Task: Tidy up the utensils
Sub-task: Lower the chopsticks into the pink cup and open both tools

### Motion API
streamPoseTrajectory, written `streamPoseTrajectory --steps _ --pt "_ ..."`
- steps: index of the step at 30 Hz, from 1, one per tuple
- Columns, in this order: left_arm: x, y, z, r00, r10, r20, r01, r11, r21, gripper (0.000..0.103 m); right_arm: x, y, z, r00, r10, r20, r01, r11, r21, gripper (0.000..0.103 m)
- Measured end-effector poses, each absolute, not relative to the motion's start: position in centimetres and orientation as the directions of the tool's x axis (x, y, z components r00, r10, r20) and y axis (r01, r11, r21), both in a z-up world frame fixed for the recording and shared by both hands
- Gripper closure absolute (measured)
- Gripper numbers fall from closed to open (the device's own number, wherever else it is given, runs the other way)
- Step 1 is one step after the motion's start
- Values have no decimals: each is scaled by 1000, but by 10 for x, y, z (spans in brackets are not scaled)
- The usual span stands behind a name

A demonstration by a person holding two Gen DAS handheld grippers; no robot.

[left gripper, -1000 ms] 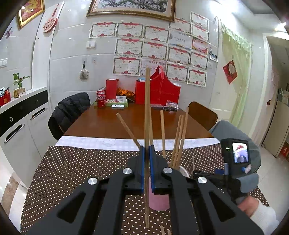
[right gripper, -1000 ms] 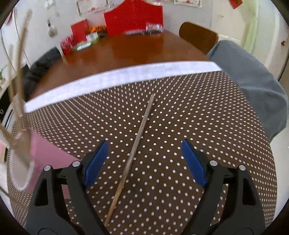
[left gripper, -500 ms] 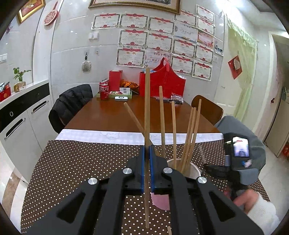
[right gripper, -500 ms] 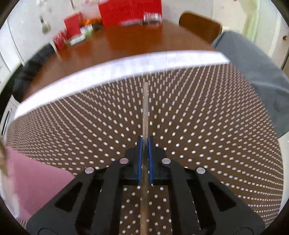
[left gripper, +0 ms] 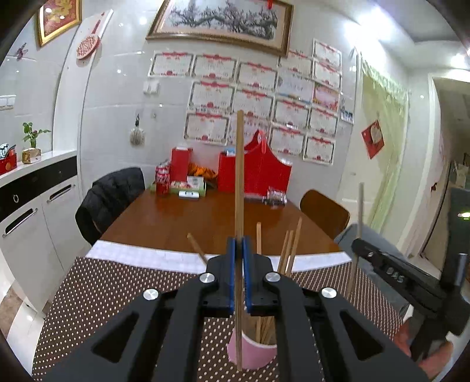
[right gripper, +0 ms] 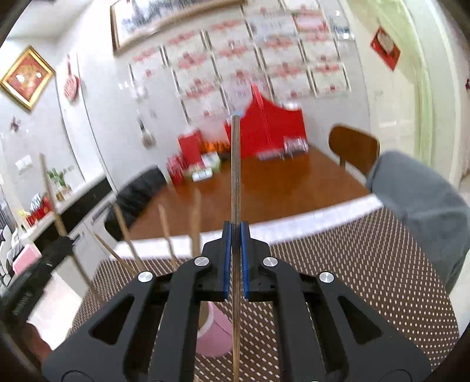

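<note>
A pale wooden chopstick (left gripper: 239, 188) stands upright, clamped partway up. A second chopstick (right gripper: 235, 176), darker, also stands upright, clamped low. A pink cup (left gripper: 252, 354) sits on the dotted mat, holding several leaning chopsticks (left gripper: 289, 249).

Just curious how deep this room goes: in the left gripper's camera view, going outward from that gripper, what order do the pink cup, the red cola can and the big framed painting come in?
1. Pink cup: just below the left gripper, on the dotted mat.
2. Red cola can: far end of the table, left.
3. Framed painting: high on the back wall.
</note>
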State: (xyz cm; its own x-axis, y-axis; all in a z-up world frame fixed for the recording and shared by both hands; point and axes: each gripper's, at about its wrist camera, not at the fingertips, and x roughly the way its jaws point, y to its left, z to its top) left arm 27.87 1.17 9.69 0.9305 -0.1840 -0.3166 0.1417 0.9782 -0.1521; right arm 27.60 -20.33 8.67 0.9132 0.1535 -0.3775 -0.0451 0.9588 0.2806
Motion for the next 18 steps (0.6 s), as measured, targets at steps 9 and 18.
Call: streamPoseTrajectory --steps 9,18 --pt "292 5 112 963 -187 -195 138 961 -240 97 281 -197 118 967 181 -178 -113 934 338 97" --pt "311 -5 82 962 -176 -207 134 970 -202 97 321 -183 83 957 214 -195 -147 939 310 97"
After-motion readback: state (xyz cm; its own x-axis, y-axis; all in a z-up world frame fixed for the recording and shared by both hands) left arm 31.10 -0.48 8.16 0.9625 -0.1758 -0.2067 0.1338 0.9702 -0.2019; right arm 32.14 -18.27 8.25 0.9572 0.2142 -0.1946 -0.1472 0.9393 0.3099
